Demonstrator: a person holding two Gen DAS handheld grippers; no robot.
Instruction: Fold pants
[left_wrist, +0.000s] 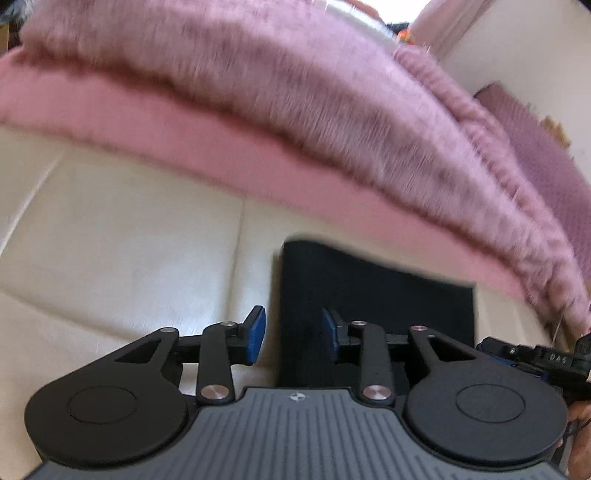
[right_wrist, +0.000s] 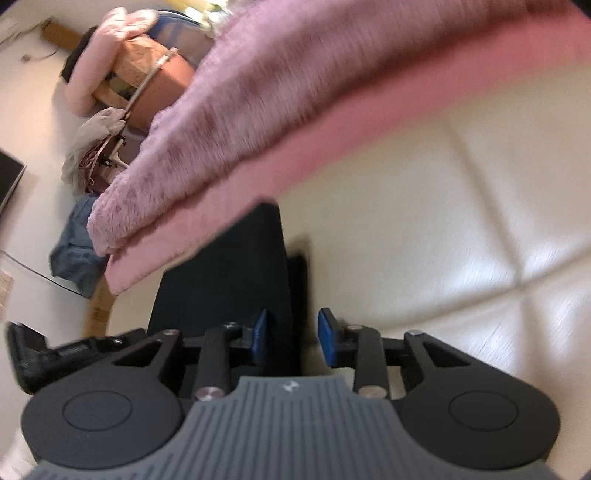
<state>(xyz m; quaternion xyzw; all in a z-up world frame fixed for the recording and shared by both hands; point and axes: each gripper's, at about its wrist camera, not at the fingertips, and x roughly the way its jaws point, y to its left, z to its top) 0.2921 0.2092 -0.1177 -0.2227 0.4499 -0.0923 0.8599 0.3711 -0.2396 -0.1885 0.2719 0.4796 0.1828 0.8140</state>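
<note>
Between the blue pads of the left tool (left_wrist: 291, 334) runs the left edge of the folded black pants (left_wrist: 376, 295); the jaws stand apart and neither pad presses the cloth, so this tool looks released. The right tool (right_wrist: 291, 334) mirrors it at the opposite edge, jaws likewise parted, the near corner of the pants (right_wrist: 229, 280) lying under and just left of its gap, with nothing clenched. From either wrist view the garment lies straight ahead and slightly below, a flat, compact dark rectangle whose long axis seems to run away from the tools toward the blanket; both hands sit about equally near, one at each side, and the right tool's body shows at the lower right of the left view. The cloth looks matte, smooth and dense, its edges crisp. It rests on a cream cushioned surface (left_wrist: 129, 240), glossy like leather, with stitched seams. Farther off a fluffy pink blanket (left_wrist: 258, 92) overlaps the far end of the pants. Beyond it, in the right view, lies a cluttered pile of clothes (right_wrist: 122, 81) on a pale floor.
</note>
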